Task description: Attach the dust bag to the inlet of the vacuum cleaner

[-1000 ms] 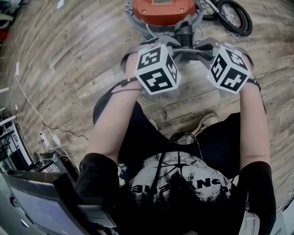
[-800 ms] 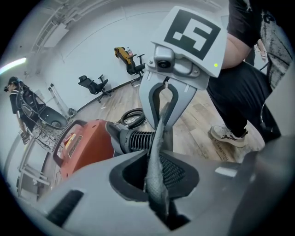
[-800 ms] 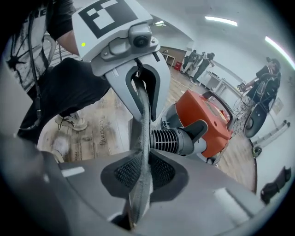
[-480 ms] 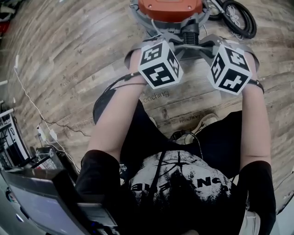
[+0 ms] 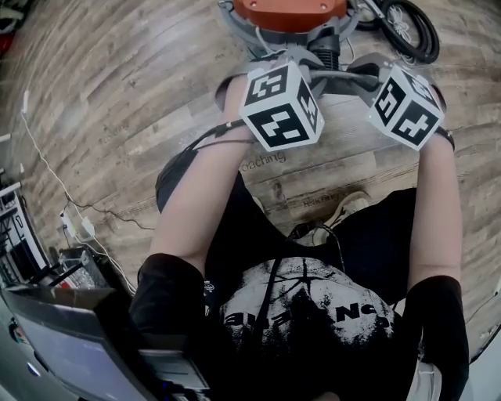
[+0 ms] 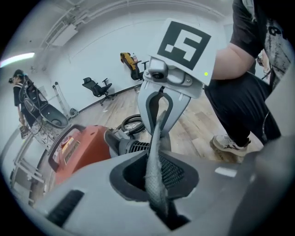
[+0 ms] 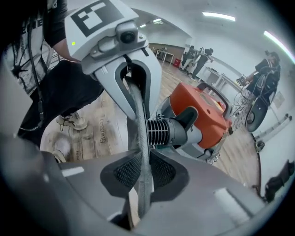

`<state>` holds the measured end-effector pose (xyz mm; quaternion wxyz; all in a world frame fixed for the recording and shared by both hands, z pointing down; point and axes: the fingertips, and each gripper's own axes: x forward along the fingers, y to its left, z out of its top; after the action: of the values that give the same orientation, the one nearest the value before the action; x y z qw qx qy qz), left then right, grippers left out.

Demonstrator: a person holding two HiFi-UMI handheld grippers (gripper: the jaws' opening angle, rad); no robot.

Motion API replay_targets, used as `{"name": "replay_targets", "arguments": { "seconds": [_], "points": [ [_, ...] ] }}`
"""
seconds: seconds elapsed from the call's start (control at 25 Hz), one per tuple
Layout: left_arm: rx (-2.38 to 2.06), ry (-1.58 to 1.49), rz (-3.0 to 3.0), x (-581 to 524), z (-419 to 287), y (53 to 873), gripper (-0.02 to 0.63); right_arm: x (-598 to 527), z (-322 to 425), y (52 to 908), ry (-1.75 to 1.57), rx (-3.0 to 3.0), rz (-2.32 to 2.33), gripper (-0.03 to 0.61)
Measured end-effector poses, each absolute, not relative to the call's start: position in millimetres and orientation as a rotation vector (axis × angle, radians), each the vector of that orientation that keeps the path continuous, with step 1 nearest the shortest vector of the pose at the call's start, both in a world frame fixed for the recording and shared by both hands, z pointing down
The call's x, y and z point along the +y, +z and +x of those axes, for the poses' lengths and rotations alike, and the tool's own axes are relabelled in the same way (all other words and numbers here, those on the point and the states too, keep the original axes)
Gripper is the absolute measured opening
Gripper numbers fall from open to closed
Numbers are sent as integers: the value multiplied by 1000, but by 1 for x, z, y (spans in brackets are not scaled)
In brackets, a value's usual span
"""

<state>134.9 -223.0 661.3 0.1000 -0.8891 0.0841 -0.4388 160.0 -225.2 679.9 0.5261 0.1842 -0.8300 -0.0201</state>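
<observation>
The dust bag (image 7: 140, 147) seems matt grey cloth, vacuum cleaner (image 7: 200, 115) glossy plastic, floor (image 5: 117, 102) grained wood.

Wood floor (image 5: 117, 94) w/ orange vac (image 5: 290, 12), black hose coil (image 5: 403, 27), white cable (image 5: 47, 176).

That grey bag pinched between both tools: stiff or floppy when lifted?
Likely floppy: the dust bag is pinched flat to a thin strip in the left tool and right tool. Probably light, being thin cloth. Its textured surface should grip rather than slip.

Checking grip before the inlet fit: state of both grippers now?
left gripper: closed on the dust bag fabric.
right gripper: closed on the dust bag too.
</observation>
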Motion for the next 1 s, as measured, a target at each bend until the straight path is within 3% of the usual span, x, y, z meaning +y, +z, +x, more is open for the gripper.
{"name": "replay_targets", "arguments": {
  "seconds": [0.64, 1.0],
  "points": [
    [339, -1408, -2657, -236, 109, 692, 40, -231, 126, 655, -227, -1949, 372, 41],
    [304, -1337, -2641, -235, 126, 664, 43, -233, 149, 670, -72, -1994, 448, 40]
  ]
}}
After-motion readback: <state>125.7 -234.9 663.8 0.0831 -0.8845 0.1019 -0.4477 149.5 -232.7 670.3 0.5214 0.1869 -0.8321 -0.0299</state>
